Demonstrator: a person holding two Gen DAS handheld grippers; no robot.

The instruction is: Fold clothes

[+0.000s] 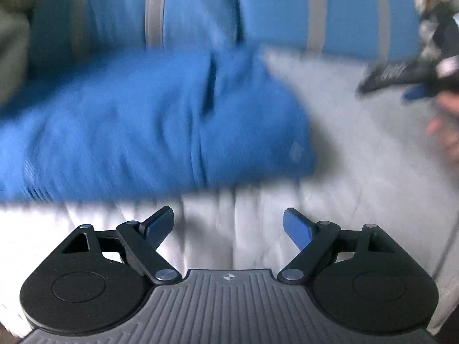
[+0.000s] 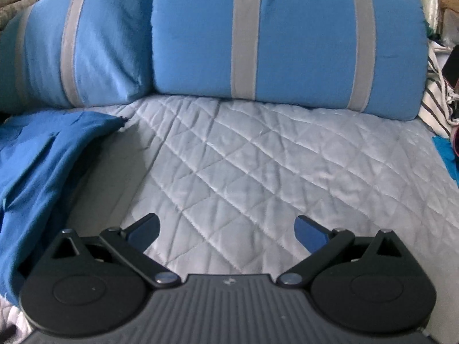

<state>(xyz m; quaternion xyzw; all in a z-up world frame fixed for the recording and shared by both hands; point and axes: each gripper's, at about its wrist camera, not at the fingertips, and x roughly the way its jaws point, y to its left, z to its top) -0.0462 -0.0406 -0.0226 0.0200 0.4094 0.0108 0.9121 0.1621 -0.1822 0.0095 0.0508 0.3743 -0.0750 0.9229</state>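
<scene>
Left wrist view, blurred: left gripper [image 1: 228,226] spread wide, holding nothing; blue garment [image 1: 155,126] lies just ahead of it on the grey quilted cover [image 1: 358,149]. Right gripper [image 1: 401,81] far right.

Right wrist view: right gripper [image 2: 226,233], fingers wide apart and bare; garment [image 2: 48,166] beside it, left. 2 blue grey-striped cushions [image 2: 287,37] ahead.

Each gripper, the left gripper [image 1: 228,225] and the right gripper [image 2: 226,230] alike, had blue-padded fingers [image 1: 297,229] on black linkage arms with silver pivot screws [image 1: 165,274], two round black discs and a ribbed grey base [image 2: 226,309] with a small marking.
</scene>
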